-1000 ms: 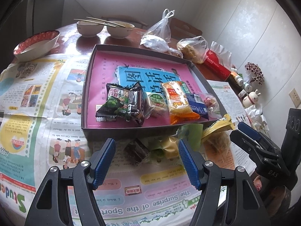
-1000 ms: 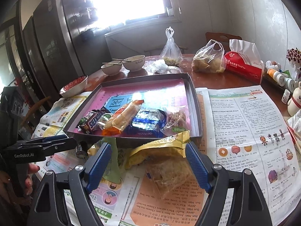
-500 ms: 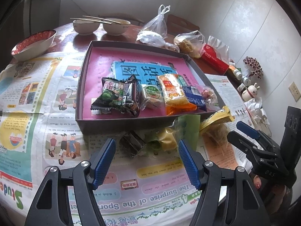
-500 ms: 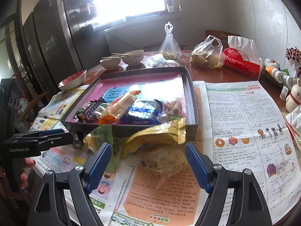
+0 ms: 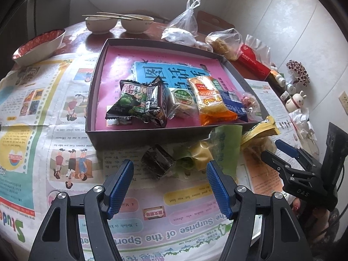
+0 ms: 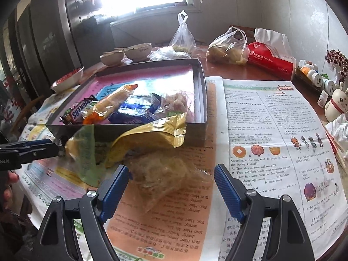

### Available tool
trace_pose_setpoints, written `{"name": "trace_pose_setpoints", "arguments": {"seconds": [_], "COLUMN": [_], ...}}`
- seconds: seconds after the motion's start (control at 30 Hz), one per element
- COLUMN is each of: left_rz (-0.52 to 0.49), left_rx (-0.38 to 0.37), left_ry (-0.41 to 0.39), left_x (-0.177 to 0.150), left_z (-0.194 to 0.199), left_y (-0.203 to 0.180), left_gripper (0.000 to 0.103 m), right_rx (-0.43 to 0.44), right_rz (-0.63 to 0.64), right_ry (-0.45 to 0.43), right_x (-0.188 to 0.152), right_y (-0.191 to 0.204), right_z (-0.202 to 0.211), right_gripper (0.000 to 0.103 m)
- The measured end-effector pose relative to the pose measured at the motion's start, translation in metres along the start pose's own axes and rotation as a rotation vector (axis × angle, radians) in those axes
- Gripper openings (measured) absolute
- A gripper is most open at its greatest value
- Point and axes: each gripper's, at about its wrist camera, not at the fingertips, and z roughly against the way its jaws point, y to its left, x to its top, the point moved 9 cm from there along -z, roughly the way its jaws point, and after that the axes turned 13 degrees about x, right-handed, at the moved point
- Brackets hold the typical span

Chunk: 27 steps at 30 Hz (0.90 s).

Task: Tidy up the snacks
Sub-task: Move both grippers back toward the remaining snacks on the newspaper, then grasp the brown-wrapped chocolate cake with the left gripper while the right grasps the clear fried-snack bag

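Observation:
A dark shallow box [image 5: 139, 133] [image 6: 201, 87] with a pink lining holds several wrapped snacks, among them an orange packet [image 5: 209, 100] [image 6: 111, 101] and a blue one [image 6: 134, 108]. In front of the box lie a dark brown wrapped snack [image 5: 157, 163], a green-and-gold one [image 5: 195, 154] and a gold-topped clear bag [image 6: 156, 169] [image 5: 258, 133]. My left gripper [image 5: 169, 184] is open, just short of the brown and green snacks. My right gripper [image 6: 171, 184] is open, its fingers either side of the clear bag's near end.
Newspaper [image 5: 32, 113] [image 6: 271, 134] covers the table. At the back stand two bowls with chopsticks [image 5: 117, 22], a red-rimmed bowl [image 5: 39, 45], plastic bags [image 6: 226, 47] and a red tissue pack [image 6: 271, 62]. Small bottles and a rabbit figurine [image 6: 336, 104] stand at the right edge.
Both grippers have moved forward and down toward the snacks in front of the box. The right gripper's fingers now flank the clear bag. Both stay open.

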Motion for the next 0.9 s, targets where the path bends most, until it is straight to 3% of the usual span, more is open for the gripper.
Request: {"name": "trace_pose_setpoints", "arguments": {"seconds": [0.47, 0.63, 0.9], "left_rz": [0.01, 0.018, -0.054], "left_rx": [0.021, 0.008, 0.021], "left_ry": [0.003, -0.007, -0.027], "left_x": [0.005, 0.006, 0.004], "left_z": [-0.015, -0.018, -0.02], "left_y": [0.004, 0.007, -0.001], "left_gripper": [0.071, 0.071, 0.057], "right_rx": [0.023, 0.03, 0.053], "right_rz": [0.047, 0.081, 0.119], "right_ry": [0.037, 0.042, 0.047], "right_x": [-0.003, -0.006, -0.011], "right_y": [0.01, 0.019, 0.036], "right_z": [-0.019, -0.021, -0.021], "right_gripper": [0.08, 0.071, 0.053]}}
